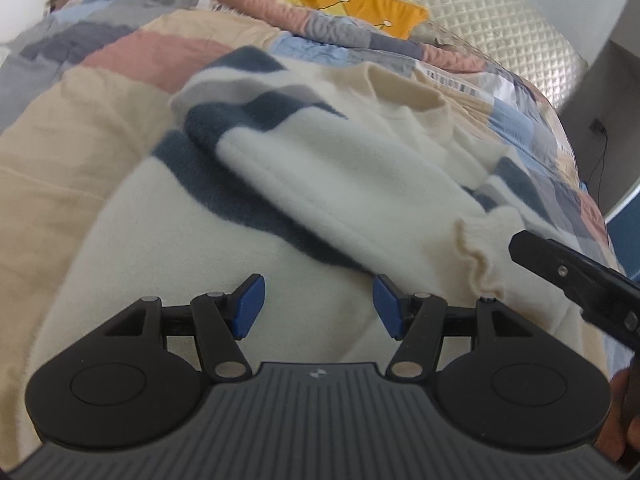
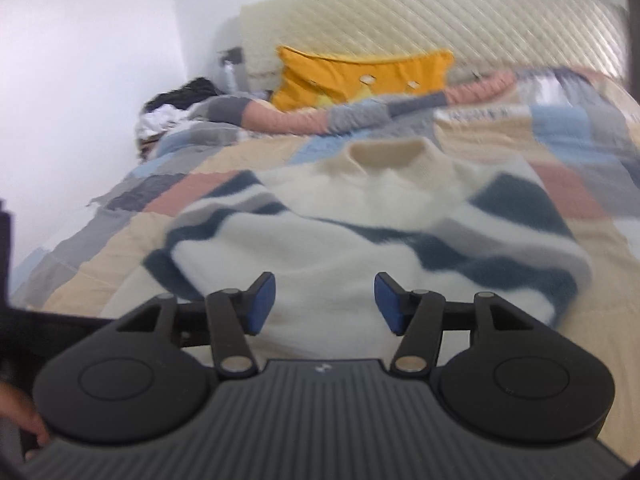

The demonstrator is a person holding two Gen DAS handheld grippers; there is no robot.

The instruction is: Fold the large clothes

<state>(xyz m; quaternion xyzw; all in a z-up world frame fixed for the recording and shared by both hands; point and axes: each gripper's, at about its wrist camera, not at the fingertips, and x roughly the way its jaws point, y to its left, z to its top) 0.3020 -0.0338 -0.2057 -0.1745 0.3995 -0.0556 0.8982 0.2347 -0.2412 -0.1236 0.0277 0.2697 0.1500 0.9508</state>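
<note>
Above the sweater (image 1: 320,184), both tongs (image 1: 319,307) (image 2: 325,304) tilt downward, gaping, empty.

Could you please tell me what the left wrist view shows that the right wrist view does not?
Only the left wrist view shows the folded-over sleeve's ruffled cuff, the other gripper's black finger entering from the right, and a cable by the wall.

Only the right wrist view shows the dark and white pile in the far corner.

Both show the striped sweater, patchwork quilt, yellow pillow, quilted headboard, and open jaws holding nothing.
</note>
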